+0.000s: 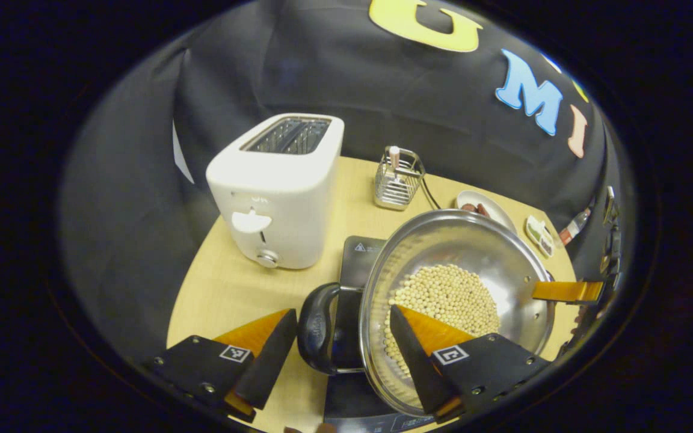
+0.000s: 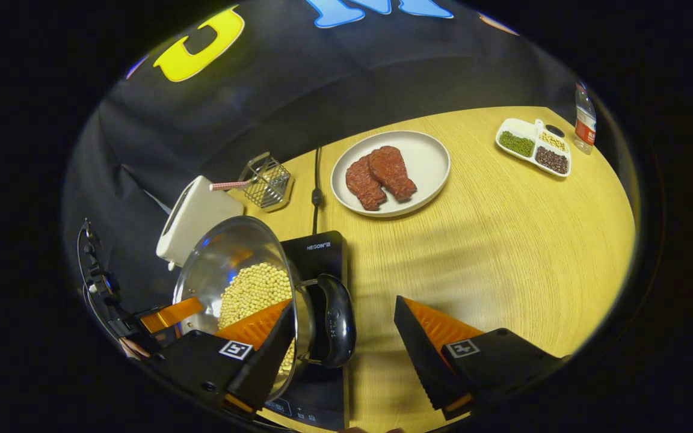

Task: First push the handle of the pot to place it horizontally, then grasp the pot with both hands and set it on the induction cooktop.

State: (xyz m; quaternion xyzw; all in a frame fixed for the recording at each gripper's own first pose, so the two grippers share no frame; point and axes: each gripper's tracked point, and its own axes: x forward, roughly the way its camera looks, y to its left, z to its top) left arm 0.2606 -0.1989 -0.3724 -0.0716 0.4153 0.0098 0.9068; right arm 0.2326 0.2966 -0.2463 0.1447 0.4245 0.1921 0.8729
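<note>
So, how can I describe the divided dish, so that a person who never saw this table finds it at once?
Start from the wooden table and find the white plate with two pieces of meat. Beyond it, toward the far edge beside a bottle, lies the divided dish. It alone has separate compartments, holding green, pale and dark beans.
</note>
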